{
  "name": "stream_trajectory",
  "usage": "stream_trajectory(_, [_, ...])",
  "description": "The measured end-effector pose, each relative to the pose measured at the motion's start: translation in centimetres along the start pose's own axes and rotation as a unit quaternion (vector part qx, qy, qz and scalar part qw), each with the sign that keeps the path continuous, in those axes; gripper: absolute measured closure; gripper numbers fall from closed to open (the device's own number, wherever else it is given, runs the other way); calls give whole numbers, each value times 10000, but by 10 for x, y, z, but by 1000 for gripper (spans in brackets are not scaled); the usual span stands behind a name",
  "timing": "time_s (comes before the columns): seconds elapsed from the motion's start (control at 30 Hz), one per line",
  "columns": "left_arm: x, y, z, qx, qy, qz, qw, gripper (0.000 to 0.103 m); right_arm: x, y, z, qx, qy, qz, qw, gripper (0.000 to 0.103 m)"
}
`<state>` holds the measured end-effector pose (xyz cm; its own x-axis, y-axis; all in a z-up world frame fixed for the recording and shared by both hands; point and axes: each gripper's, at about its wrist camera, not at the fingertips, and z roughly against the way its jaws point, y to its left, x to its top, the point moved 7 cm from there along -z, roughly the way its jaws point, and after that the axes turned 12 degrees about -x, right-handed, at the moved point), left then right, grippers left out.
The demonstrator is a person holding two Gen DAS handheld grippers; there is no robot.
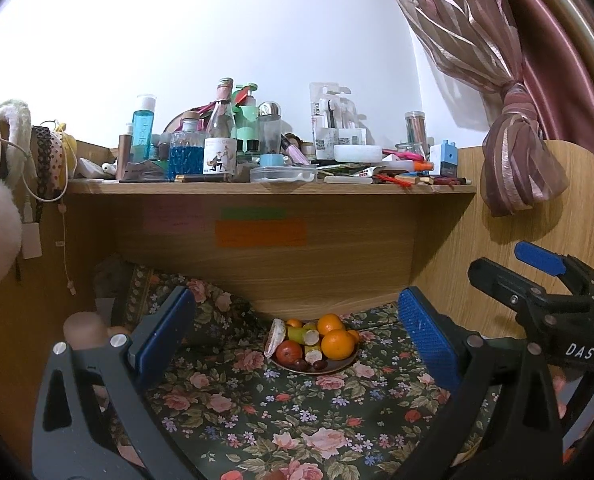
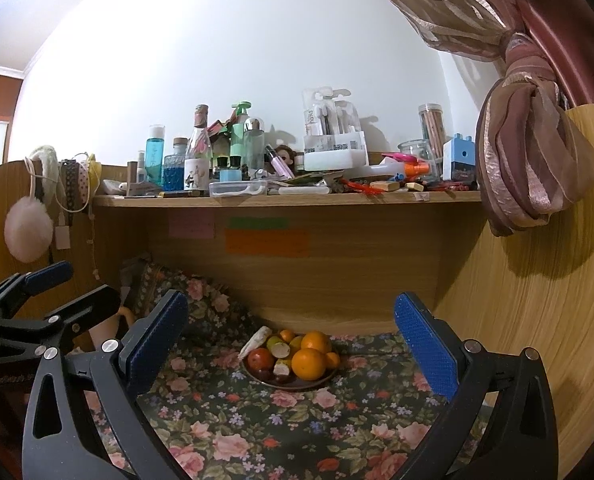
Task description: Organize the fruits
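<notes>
A dark plate [image 1: 329,368] of fruit sits on the floral cloth against the wooden back panel. It holds two large oranges [image 1: 337,344], a red apple [image 1: 289,351], bananas [image 1: 303,335], small dark fruits and a pale flat piece at its left. The plate also shows in the right wrist view [image 2: 317,383], with an orange [image 2: 308,364] in front. My left gripper [image 1: 297,334] is open and empty, well short of the plate. My right gripper [image 2: 291,344] is open and empty too, and it appears at the right edge of the left wrist view [image 1: 537,276].
A wooden shelf [image 1: 269,188] above the plate is crowded with bottles, jars, boxes and pens. A knotted pink curtain [image 1: 517,160] hangs at the right. Earmuffs and hairbands [image 1: 1,216] hang on the left panel. Floral cloth [image 1: 289,420] covers the surface.
</notes>
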<state>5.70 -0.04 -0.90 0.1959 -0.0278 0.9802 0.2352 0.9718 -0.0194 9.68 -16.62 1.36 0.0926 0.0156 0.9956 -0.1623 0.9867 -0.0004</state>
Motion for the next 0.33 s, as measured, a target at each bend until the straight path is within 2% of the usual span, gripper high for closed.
stream_trajectory(0.33, [-3,5,-4,-100,55,50,9999,0,1,-1,-2,17,-6,10,10000,0])
